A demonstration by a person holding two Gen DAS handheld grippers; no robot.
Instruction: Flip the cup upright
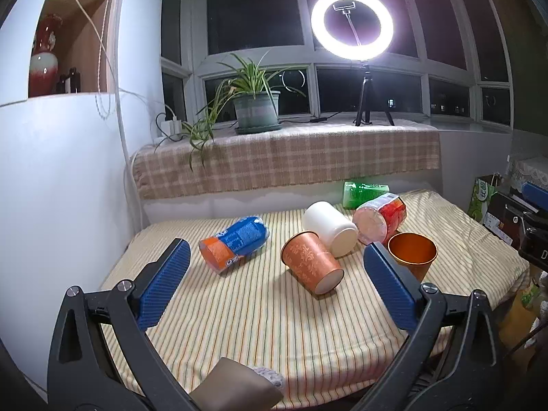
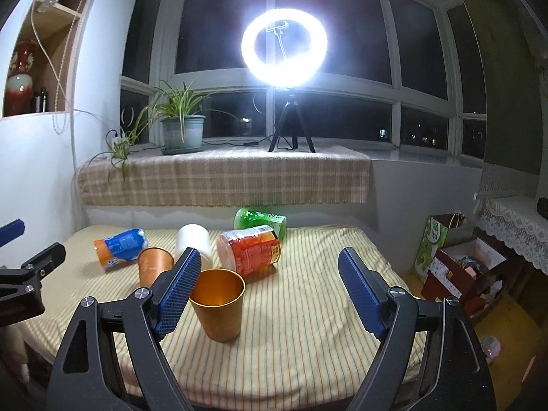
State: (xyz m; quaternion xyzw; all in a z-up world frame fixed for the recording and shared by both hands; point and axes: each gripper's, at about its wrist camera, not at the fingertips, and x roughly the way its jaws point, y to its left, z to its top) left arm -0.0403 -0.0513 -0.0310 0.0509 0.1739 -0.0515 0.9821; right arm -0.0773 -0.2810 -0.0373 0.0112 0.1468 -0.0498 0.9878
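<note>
Both grippers hang above the striped tabletop with jaws spread wide and nothing between them. The left gripper looks over the middle of the group; the right gripper is lower right of it, over the free right half of the cloth.

One plain orange cup already stands upright with its mouth up, just beside the left finger of the right gripper. The cup that I judge to be next is the patterned orange cup, in the centre of the left wrist view. It lies on its side, its closed bottom toward the camera and its mouth toward the back. It touches, or almost touches, the white cup, which also lies on its side behind it.

The patterned cup looks like thin paper or light plastic, so probably it weighs very little, rolls easily on the cloth and bends if it is squeezed hard. I would take it across the middle of the wall, or nearer the stiffer bottom, with gentle pressure.

For room: in front of the cups the cloth is free down to the near edge, a good place to turn the cup. Left of it lies a blue and orange can, to the right a red container and a green container, so a wide swing could push them.
</note>
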